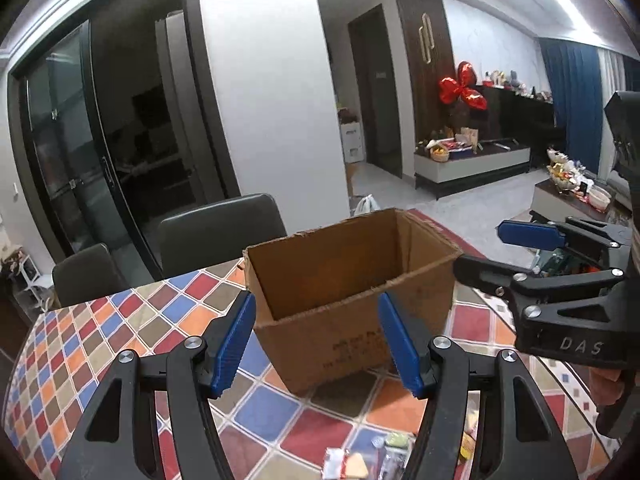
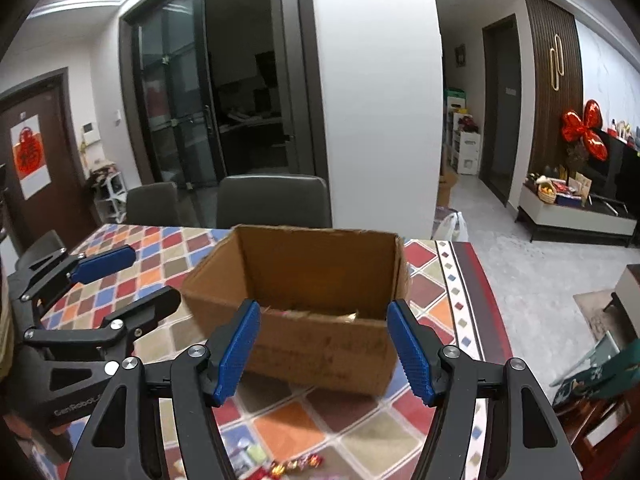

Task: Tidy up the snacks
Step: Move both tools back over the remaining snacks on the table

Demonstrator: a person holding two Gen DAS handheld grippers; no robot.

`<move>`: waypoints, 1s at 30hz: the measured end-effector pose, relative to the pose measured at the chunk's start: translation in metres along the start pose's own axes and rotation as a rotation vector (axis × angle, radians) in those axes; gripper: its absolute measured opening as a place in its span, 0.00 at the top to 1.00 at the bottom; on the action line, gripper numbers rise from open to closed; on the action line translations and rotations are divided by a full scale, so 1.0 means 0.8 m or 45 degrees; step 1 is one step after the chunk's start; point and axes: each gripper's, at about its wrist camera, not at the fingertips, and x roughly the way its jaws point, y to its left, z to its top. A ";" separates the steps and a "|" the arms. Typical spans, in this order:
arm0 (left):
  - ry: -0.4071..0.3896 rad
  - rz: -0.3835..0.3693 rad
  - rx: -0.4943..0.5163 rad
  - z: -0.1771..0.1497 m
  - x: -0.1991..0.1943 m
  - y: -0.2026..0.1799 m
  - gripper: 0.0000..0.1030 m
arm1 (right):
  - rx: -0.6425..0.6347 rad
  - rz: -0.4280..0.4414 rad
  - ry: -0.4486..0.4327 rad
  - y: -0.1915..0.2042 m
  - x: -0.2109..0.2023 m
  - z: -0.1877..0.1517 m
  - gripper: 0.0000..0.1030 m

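Snacks (image 2: 280,466) are left on the desk (image 2: 360,432) before the cardboard box (image 2: 320,344), while both grippers' jaws are held apart, empty.

Snack packets (image 2: 280,466) cut off by bottom edge (wrappers blurred); cardboard box (image 2: 320,344) print unreadable

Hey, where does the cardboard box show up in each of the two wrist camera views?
Left wrist view: the cardboard box stands centre frame on the checked tablecloth, beyond the open left gripper.
Right wrist view: the cardboard box is again centre frame, just past the open right gripper.
Shared landmark: the red bow balloon, on the right in both.
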 end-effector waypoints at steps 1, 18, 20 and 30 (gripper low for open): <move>-0.016 0.004 0.004 -0.004 -0.009 -0.002 0.39 | -0.012 0.003 -0.010 0.004 -0.009 -0.006 0.35; -0.046 0.010 0.036 -0.081 -0.074 -0.028 0.39 | -0.097 0.039 0.025 0.039 -0.060 -0.105 0.35; -0.024 0.014 0.039 -0.091 -0.073 -0.030 0.39 | -0.070 0.047 0.059 0.036 -0.056 -0.117 0.35; 0.147 -0.044 0.045 -0.149 -0.049 -0.045 0.40 | -0.067 0.034 0.187 0.034 -0.041 -0.171 0.35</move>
